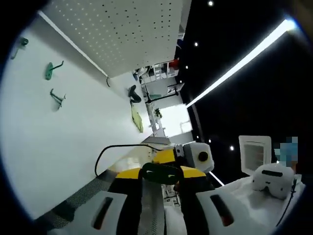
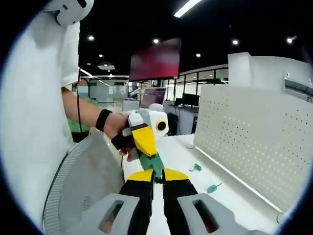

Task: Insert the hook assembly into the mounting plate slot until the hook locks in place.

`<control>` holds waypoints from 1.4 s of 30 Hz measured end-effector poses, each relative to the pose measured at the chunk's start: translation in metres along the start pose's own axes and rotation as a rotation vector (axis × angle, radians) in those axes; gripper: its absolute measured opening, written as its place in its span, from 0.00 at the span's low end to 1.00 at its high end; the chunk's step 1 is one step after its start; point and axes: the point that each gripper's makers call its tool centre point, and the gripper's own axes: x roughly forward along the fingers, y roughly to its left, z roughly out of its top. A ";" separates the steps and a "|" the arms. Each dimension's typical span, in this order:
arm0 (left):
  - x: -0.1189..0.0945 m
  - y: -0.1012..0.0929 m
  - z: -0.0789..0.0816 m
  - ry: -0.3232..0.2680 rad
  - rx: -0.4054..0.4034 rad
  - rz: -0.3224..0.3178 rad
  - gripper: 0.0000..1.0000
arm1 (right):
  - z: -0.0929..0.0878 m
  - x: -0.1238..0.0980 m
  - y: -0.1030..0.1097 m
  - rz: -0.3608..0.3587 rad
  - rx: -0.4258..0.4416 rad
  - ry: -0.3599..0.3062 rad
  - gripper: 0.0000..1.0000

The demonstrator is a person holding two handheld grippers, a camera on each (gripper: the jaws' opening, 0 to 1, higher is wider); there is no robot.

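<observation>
A green hook assembly [image 2: 152,164] hangs in the air between both grippers. My right gripper [image 2: 156,177] is shut on its near end. My left gripper [image 2: 145,139], held by a hand, comes in from the left and grips its far end. In the left gripper view the green hook assembly [image 1: 161,172] lies across my left gripper [image 1: 161,175], whose yellow tips are shut on it; the right gripper [image 1: 168,156] meets it from beyond. The white perforated mounting plate [image 2: 254,132] stands upright on the right, apart from the hook. The same mounting plate [image 1: 122,34] fills the top.
Loose green hooks lie on the white table: one hook [image 2: 195,167] and another [image 2: 213,187] near the plate's foot, two hooks [image 1: 55,70] [image 1: 57,98] in the left gripper view. A person in a white shirt [image 2: 34,122] stands at left. A grey mesh surface [image 2: 83,181] lies close by.
</observation>
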 end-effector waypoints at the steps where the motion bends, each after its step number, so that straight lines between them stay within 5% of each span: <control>1: 0.000 0.000 0.001 -0.005 -0.007 -0.001 0.30 | 0.001 0.000 0.000 0.002 -0.008 -0.004 0.06; 8: 0.000 -0.003 -0.004 0.005 -0.012 -0.022 0.30 | 0.010 0.000 0.007 0.039 -0.041 -0.033 0.04; 28: -0.002 -0.004 -0.004 -0.012 -0.052 -0.052 0.30 | 0.001 0.000 0.008 0.040 -0.110 0.050 0.01; 36: -0.003 -0.007 -0.001 -0.053 0.049 -0.093 0.31 | 0.003 -0.002 0.007 0.034 -0.123 0.058 0.01; 42: -0.010 -0.010 0.010 -0.144 0.132 -0.104 0.29 | 0.001 -0.002 0.007 0.018 -0.100 0.068 0.01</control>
